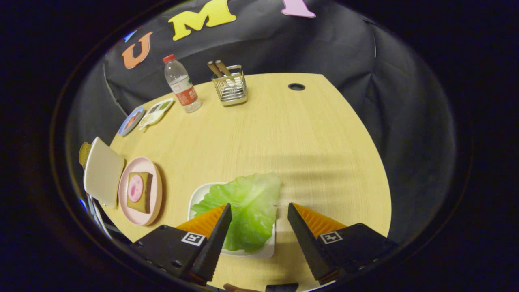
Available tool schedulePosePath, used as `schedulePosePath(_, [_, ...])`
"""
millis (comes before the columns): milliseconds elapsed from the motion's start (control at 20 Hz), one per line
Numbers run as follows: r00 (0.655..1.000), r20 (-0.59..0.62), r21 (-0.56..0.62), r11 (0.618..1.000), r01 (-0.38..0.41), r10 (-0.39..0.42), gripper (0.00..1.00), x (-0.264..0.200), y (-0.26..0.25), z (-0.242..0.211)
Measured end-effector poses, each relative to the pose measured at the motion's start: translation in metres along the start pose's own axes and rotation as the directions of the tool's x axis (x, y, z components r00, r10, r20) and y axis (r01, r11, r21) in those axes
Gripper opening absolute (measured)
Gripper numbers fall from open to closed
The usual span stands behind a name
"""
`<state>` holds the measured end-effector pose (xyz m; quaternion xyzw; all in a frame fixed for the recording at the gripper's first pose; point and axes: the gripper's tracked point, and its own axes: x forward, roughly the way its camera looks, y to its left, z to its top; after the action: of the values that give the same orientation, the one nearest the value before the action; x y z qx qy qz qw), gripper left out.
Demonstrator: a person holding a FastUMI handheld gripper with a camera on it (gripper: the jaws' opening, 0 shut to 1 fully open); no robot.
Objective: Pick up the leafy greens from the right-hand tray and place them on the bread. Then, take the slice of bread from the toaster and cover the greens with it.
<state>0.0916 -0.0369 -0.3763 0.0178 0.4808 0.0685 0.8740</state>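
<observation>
We're right at the start here: the gripper (259,211) hangs wide open with nothing in it, the leafy greens (244,209) still lying on their white tray (197,195) between the fingers. Bread (140,192) waits on the pink plate (156,187), uncovered; toaster (101,170) slice untouched.

I see a pale wooden table (308,138). On it sits a white square tray (197,197). Left of the tray is a round pink plate (155,190), then a cream toaster (102,170). Far behind the tray stand a clear plastic bottle (182,83) and a shiny wire holder (230,87).
</observation>
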Motion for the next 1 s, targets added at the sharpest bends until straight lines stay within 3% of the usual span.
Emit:
schedulePosePath(150, [0.999, -0.008, -0.008, 0.999, -0.033, 0.033, 0.83, 0.007, 0.002, 0.001])
schedulePosePath(400, [0.996, -0.012, -0.042, 0.995, -0.093, 0.092, 0.65, 0.003, 0.018, 0.003])
schedulePosePath(500, [0.996, -0.027, -0.067, 0.994, -0.083, 0.081, 0.56, 0.006, 0.021, 0.004])
schedulePosePath(650, [0.996, -0.094, -0.051, 0.999, -0.009, 0.004, 0.56, 0.018, 0.015, -0.004])
schedulePosePath(750, [0.992, -0.12, -0.02, 1.0, 0.023, -0.025, 0.34, 0.024, 0.012, -0.006])
schedulePosePath(850, [0.994, -0.11, -0.016, 1.0, 0.001, -0.003, 0.28, 0.021, 0.019, -0.007])
schedulePosePath(900, [0.994, -0.099, -0.027, 0.999, 0.04, -0.042, 0.28, 0.019, 0.013, -0.006])
schedulePosePath(1000, [0.992, -0.099, -0.005, 0.997, 0.076, -0.076, 0.01, 0.016, 0.007, -0.009])
